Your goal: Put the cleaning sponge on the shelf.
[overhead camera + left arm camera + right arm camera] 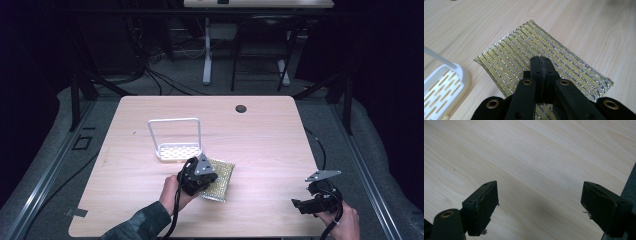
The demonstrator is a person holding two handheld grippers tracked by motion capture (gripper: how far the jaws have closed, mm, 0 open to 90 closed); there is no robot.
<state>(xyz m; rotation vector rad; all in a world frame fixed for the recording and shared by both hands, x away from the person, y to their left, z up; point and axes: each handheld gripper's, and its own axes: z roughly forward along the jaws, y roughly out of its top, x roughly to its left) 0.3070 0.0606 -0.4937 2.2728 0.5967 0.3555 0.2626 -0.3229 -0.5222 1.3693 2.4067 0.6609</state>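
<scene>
The table (pixel 260 145) carries two things: one white slotted rack (pixel 176 141) with a tall wire handle, and one gold-and-silver striped scouring pad (pixel 223 176) lying flat just in front of the rack, toward the person. The left gripper (pixel 541 65) sits low over the pad's near half with its fingers pressed fully together; whether any of the weave is pinched between them I cannot tell, since the tips meet right at the pad's surface. If nothing is caught, a lift would likely leave the pad behind; if only a few threads are caught, the pad could sag, swing and knock the rack. The right gripper (pixel 540 206), one of two, hovers wide open and empty over bare wood near the table's right edge.
</scene>
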